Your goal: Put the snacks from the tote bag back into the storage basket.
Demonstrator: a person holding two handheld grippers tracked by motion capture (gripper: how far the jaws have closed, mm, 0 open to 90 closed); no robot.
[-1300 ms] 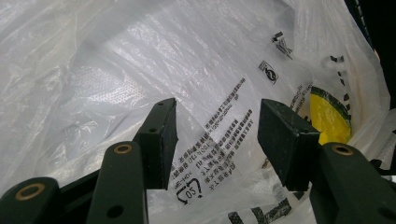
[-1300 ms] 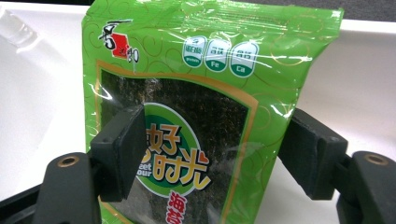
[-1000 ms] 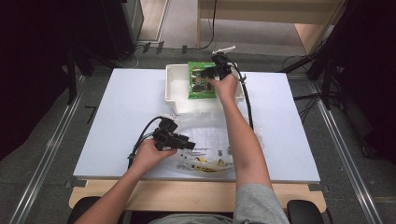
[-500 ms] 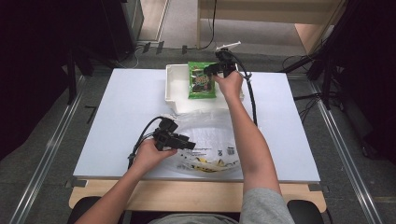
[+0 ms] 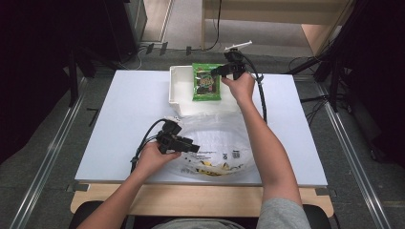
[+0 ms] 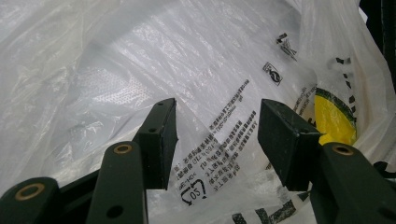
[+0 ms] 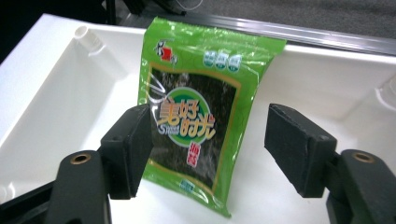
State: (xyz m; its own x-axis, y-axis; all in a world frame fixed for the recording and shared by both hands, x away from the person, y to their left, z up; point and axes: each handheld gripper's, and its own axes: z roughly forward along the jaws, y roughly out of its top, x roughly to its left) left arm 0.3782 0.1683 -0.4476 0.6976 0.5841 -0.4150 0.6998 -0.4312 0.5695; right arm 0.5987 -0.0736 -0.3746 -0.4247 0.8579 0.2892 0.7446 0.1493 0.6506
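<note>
A green seaweed snack packet lies in the white tray at the table's far edge. My right gripper hovers at the packet's right side. In the right gripper view the packet shows beyond the right gripper. Its jaws have just been closing a little, but they stand apart. The left jaw overlaps the packet's edge and the right jaw is off it, so nothing is pinched. My left gripper rests open on a clear plastic bag near the front edge. The printed film lies behind the left gripper.
Something yellow shows through the bag, along with dark items at its front end. The tray's white floor is bare left of the packet. A black cable trails along the right forearm. Bare white table lies to the left.
The right hand with its gripper has lifted and drifted toward the far right end of the tray. The packet stays in the tray. The left hand has not moved.
</note>
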